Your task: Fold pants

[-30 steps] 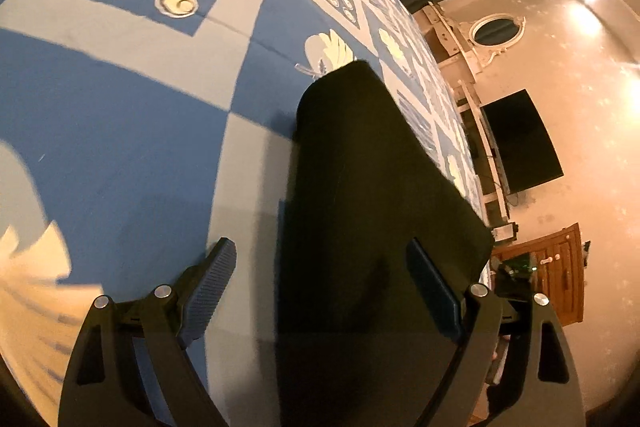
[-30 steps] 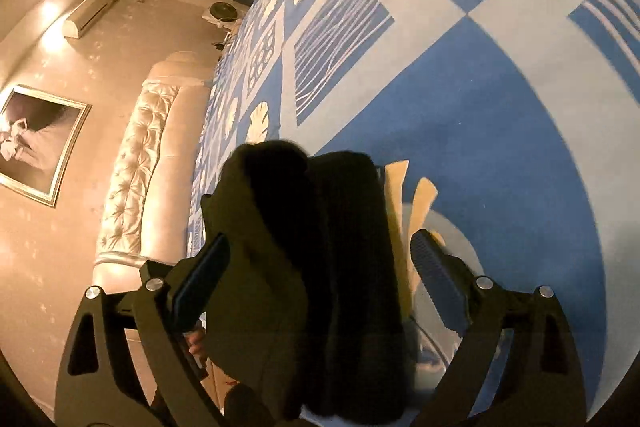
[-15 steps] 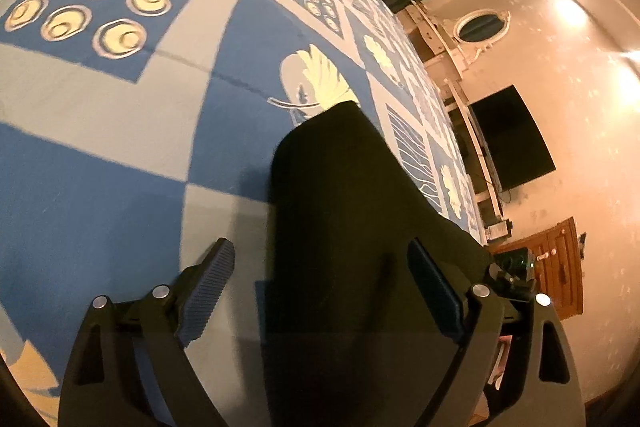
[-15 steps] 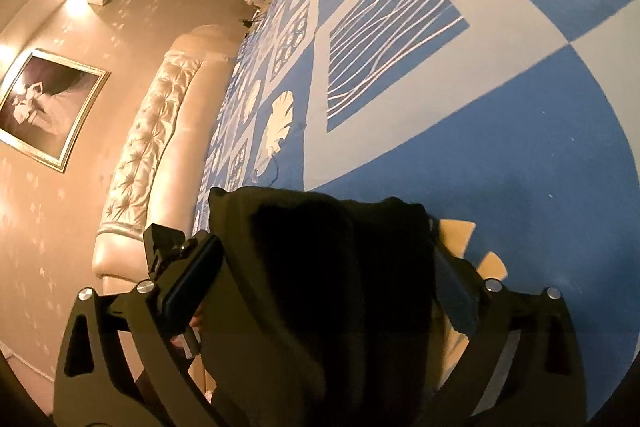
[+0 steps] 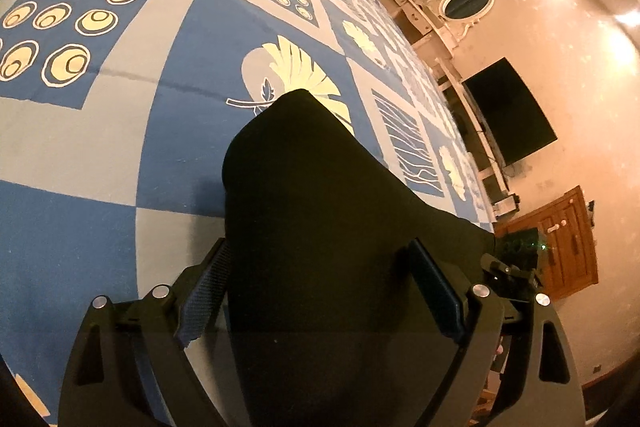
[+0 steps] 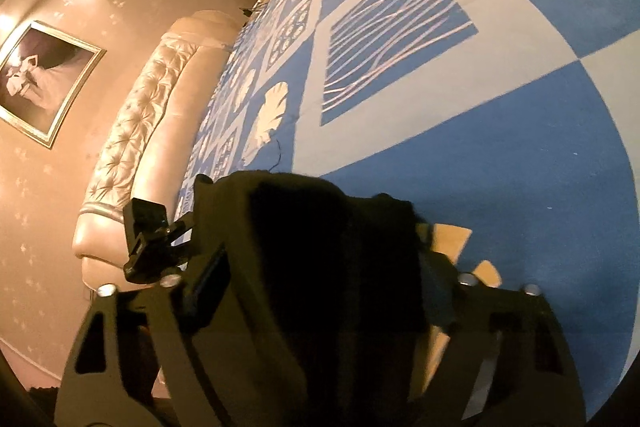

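Here your left claw (image 5: 320, 291) stands wide, its fingers apart on either side of the black pants (image 5: 320, 211) rather than pinching them. The cloth lies draped between them, probably carried further back so the fold can travel over the blue patterned bed cover (image 5: 120, 147). Your right claw (image 6: 320, 291) is likewise spread around a thicker, bunched wad of the pants (image 6: 320, 247); whether anything grips there I cannot tell. Both claws tilt downward toward the bed, close together, the left claw's frame visible in the right view.
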`<state>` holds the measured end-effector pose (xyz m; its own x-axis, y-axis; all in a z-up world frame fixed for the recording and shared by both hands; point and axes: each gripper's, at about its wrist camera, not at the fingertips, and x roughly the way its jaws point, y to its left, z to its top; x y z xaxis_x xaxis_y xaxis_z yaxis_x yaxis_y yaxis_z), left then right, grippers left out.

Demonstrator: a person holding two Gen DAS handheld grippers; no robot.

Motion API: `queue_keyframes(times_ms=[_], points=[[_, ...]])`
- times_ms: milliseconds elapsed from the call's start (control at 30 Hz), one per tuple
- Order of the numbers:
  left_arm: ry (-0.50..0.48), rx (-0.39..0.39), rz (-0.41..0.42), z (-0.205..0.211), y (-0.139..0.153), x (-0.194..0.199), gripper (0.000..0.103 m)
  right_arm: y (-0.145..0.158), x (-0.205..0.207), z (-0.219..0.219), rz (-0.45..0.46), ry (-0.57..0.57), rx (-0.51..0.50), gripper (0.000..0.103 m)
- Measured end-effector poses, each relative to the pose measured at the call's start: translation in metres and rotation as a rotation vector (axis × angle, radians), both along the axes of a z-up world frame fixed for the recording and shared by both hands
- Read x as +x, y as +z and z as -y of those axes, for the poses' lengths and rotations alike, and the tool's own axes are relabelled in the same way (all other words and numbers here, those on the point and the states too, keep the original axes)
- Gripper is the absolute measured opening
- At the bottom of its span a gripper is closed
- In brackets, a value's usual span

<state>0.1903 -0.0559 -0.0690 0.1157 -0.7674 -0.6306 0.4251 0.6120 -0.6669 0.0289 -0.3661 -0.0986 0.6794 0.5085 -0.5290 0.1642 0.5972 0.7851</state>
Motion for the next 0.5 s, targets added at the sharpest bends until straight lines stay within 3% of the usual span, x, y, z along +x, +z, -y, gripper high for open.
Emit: queue_keyframes(times_ms=[167, 300, 333, 367, 500], points=[[-0.008, 0.06, 0.012, 0.006, 0.0016, -0.0017, 0.087, -0.0021, -0.0004, 0.0028, 0.0, -0.001, 0.012, 0.068], [-0.018, 0.03, 0.027, 0.0014, 0.0021, -0.0013, 0.085, -0.0029, -0.0026, 0.0042, 0.009, -0.002, 0.021, 0.06], [-0.015, 0.028, 0.028, 0.0008, 0.0018, -0.0012, 0.075, -0.0035, -0.0031, 0.0046, 0.014, -0.004, 0.029, 0.059], [-0.003, 0.044, 0.029, -0.0006, 0.0008, -0.0001, 0.056, -0.0031, -0.0043, 0.0047, 0.017, -0.004, 0.035, 0.056], [0.008, 0.062, 0.027, -0.002, 0.0017, 0.0007, 0.034, -0.0032, -0.0044, 0.0043, 0.03, -0.01, 0.043, 0.055]])
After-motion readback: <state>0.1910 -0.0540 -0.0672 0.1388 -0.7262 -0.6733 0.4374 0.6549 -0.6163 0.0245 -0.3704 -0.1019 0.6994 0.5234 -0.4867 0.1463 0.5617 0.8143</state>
